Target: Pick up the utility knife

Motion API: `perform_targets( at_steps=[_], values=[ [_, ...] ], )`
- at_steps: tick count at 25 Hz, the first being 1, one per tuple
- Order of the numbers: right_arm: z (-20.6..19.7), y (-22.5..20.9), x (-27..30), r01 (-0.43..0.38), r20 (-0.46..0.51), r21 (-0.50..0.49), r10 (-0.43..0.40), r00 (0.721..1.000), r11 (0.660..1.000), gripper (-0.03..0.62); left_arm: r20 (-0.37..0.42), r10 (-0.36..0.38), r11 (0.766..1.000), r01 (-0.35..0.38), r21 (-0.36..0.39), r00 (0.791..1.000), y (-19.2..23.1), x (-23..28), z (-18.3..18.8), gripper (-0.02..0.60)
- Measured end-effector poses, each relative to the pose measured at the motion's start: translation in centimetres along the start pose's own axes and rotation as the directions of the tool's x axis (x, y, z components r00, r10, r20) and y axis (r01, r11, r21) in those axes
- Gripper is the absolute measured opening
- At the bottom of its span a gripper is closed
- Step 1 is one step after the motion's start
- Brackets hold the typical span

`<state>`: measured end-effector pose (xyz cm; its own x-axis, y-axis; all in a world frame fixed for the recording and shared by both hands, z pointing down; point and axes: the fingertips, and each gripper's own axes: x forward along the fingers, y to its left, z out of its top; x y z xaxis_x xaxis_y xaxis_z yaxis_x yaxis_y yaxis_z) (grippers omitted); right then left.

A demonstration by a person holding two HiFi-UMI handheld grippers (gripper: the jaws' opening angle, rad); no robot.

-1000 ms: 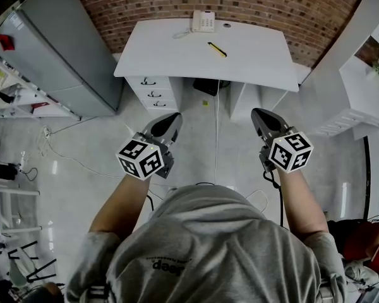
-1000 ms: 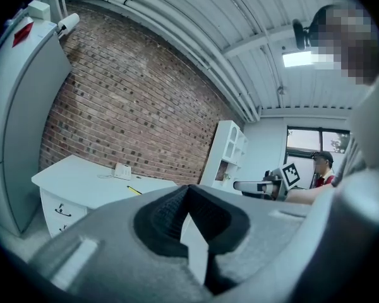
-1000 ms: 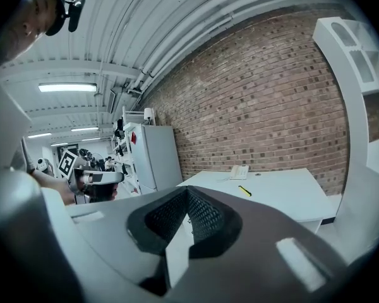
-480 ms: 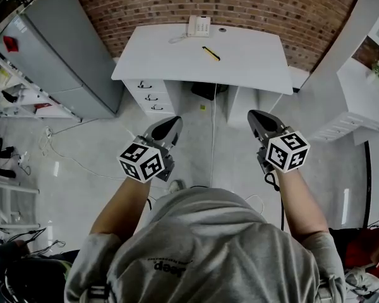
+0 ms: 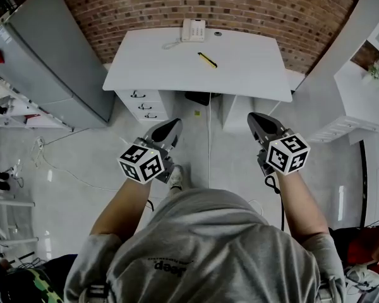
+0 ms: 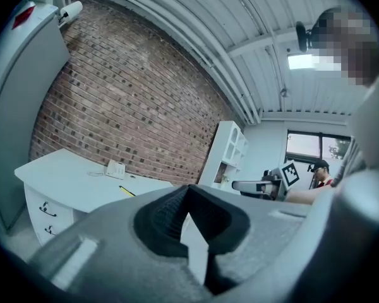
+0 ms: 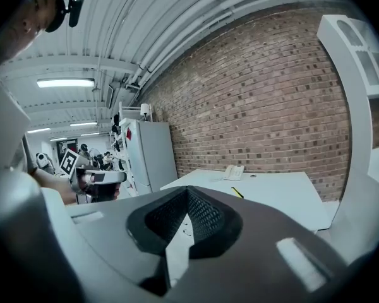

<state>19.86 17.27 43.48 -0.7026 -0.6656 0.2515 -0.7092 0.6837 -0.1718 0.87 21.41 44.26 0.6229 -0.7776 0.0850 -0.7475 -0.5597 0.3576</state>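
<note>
Closer than a second ago, the desk (image 5: pixel 240 62) looms larger in the head view, with the utility knife (image 5: pixel 207 60) well ahead of the left gripper (image 5: pixel 169 128) and right gripper (image 5: pixel 259 122). Left gripper view: jaws pressed together, empty, knife ahead-left. Right gripper view: likewise closed and empty, knife ahead-right; best spread those jaws before arriving.

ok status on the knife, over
Both shut, empty: left tongs, right tongs. Ahead, utility knife lies untouched on desk, out of reach. Nothing seen in the way.

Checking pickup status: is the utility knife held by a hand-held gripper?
No, the utility knife lies free on the white desk.
</note>
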Motion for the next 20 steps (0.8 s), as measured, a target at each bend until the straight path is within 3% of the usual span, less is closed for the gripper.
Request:
perform_targets(
  at_steps=[14,20],
  values=[
    [7.5,-2.6,19.7,0.086,0.049,0.028,-0.087,0.995,0.996,0.006,-0.042,-0.124,0.992,0.124,0.003,0.991,19.3,7.4,8.8,-0.005],
    [9.7,-3.4,25.7,0.099,0.033,0.036,-0.1,0.994,0.994,0.006,-0.057,-0.149,0.989,0.149,-0.01,0.987,24.6,9.6,11.1,-0.005]
  ],
)
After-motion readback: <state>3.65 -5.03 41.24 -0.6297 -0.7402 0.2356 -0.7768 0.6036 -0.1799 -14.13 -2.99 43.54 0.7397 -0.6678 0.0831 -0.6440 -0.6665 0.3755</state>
